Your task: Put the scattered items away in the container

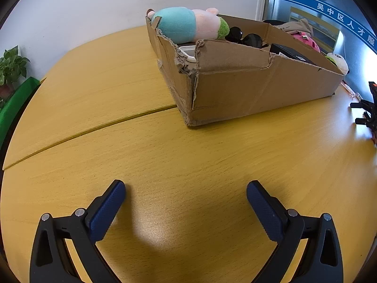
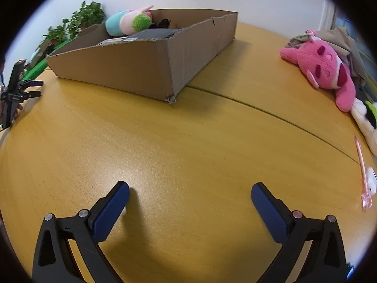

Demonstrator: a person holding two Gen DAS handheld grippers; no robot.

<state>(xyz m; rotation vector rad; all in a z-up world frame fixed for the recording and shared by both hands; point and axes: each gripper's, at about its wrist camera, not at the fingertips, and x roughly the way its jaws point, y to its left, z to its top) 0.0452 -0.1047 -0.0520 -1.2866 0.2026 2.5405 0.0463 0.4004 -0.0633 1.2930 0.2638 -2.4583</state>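
- The left gripper (image 1: 186, 188) hovers low over the yellow wooden table (image 1: 94, 94), its 2 blue-padded fingers (image 1: 107, 212) spread wide apart with nothing between them.
- The right gripper (image 2: 190, 189) sits the same way over the table, fingers (image 2: 110, 212) wide apart and holding nothing.
- The cardboard box (image 1: 235, 87) stands on the table ahead of both grippers, well apart from them; its near corner is torn and ragged.
- Inside the box lie a teal, pink and green plush toy (image 1: 188, 24) at the far end, black sunglasses (image 1: 245, 37) beside it, a white item (image 1: 188, 52) near the torn corner, and a flat black item (image 1: 289, 53).
- In the right wrist view, a pink plush toy (image 2: 325, 68) lies on the table well to the right of the box, outside it, touching a beige cloth (image 2: 341, 40) behind.
- A white and green plush (image 2: 367, 122) lies just below the pink one.
- A thin pink pen (image 2: 362, 165) and a small white object (image 2: 371, 179) lie near the table's right edge.
- Potted plants (image 2: 77, 23) stand behind the box, by the wall.
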